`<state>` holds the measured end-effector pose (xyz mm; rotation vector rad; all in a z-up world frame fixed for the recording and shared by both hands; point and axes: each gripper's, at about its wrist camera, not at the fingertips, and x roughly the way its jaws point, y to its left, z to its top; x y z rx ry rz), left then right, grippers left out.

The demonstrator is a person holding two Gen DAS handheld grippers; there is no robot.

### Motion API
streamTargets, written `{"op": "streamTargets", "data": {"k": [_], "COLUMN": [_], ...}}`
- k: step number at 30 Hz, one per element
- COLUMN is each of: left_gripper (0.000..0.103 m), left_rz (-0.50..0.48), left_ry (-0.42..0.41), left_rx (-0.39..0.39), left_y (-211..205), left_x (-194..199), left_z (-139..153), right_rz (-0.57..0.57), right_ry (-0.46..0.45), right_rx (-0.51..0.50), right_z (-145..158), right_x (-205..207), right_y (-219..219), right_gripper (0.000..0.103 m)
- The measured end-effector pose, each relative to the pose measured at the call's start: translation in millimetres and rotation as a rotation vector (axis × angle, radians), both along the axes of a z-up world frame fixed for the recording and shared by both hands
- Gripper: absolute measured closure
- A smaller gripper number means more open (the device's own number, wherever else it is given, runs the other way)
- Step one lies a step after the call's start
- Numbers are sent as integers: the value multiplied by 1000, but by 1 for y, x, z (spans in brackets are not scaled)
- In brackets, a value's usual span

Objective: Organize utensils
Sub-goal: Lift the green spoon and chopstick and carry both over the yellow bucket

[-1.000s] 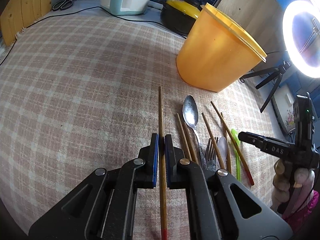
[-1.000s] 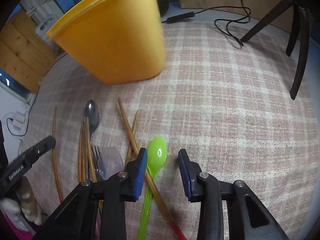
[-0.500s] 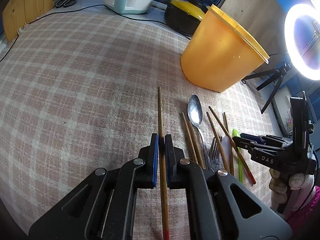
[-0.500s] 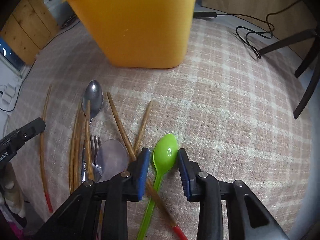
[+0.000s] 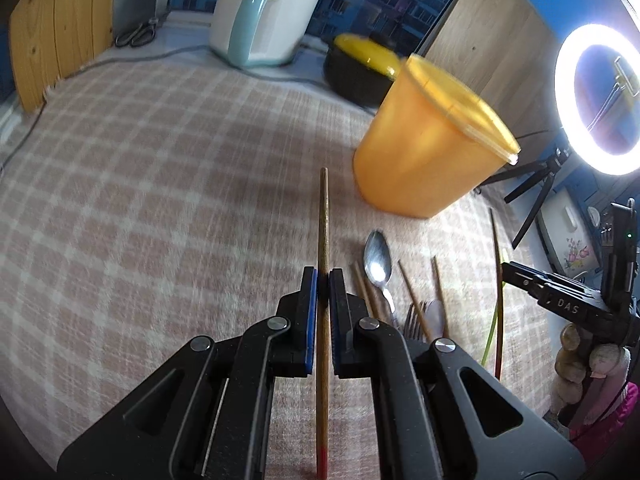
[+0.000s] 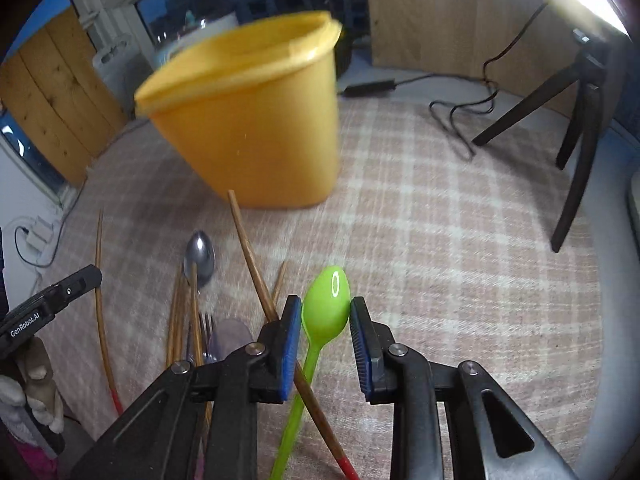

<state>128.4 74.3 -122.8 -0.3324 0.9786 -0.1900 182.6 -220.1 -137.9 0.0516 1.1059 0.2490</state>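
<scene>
1. left gripper (image 5: 323, 280): jaws clamped together on a wooden chopstick (image 5: 323, 216) partway along its shaft; the thin tip points far, toward the yellow tub (image 5: 424, 152), and the red-painted end runs back between the gripper arms.
2. right gripper (image 6: 325, 308): jaws close against the bowl of the green plastic spoon (image 6: 326, 300), one pad on each edge; whether they press it or only bracket it cannot be told. a second red-tipped chopstick (image 6: 256, 256) crosses under the spoon handle beside the left pad.
3. loose utensils on the checked cloth (image 6: 440, 240), near the tub: a metal spoon (image 6: 199, 256), a fork (image 5: 412, 320), a pale translucent spoon and several more chopsticks, overlapping in a heap.
4. handling, judged: the chopstick is light, stiff and round, so it may roll or pivot in the pads; a hold near mid-shaft keeps it balanced.
5. handling, judged: the green spoon is light, smooth and slightly flexible; the curved bowl offers a poor, slippery seat, and the narrow neck or handle would hold more surely.
</scene>
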Motion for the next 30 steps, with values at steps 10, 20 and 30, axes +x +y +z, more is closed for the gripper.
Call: {"op": "streamTargets", "data": {"k": [10, 20, 30], "left_gripper": [99, 100, 100], "left_rz": [-24, -40, -52], "left_ry": [-99, -197, -288], "left_rx": [-10, -21, -22], "left_y": [-7, -8, -5], "left_x": [18, 31, 38], "left_z": [39, 78, 117], "right_rz": [-35, -47, -35], "right_ry": [-142, -253, -332], "right_rx": [19, 59, 107], "right_z": [46, 92, 126], "right_x": [-1, 3, 12], "right_y": [3, 2, 10], "right_gripper": [79, 79, 79]}}
